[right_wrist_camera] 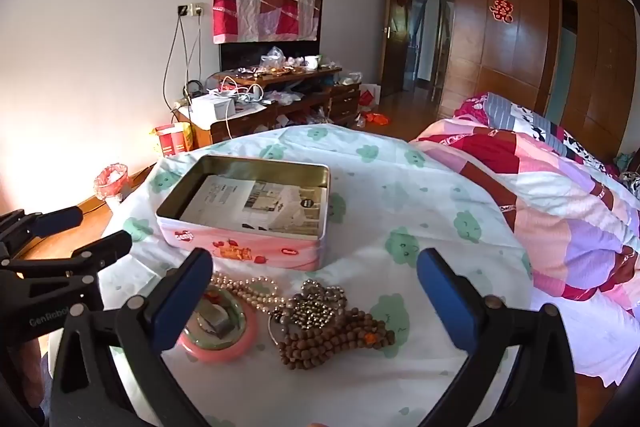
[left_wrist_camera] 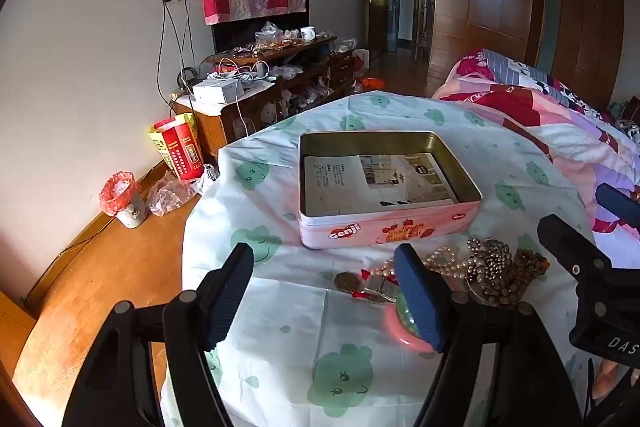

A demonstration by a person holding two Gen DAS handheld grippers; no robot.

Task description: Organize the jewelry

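Note:
An open pink tin (left_wrist_camera: 432,225) with paper inside sits on a white cloth printed with green clouds (left_wrist_camera: 280,307). In front of it lies a heap of jewelry: a pearl necklace (right_wrist_camera: 248,287), a silver bead cluster (right_wrist_camera: 316,307), brown wooden beads (right_wrist_camera: 332,343) and a pink bangle (right_wrist_camera: 224,341) with a small silver piece in it. My left gripper (left_wrist_camera: 326,301) hovers open just left of the heap, its right finger over the bangle (left_wrist_camera: 400,333). Above the heap my right gripper (right_wrist_camera: 316,301) stands wide open. Neither holds anything.
A patchwork quilt (right_wrist_camera: 560,211) is bunched along the right side of the cloth. The cloth's left edge drops to a wooden floor (left_wrist_camera: 100,287) with a small bin (left_wrist_camera: 124,199) and bags. A cluttered wooden cabinet (left_wrist_camera: 280,75) stands at the far wall.

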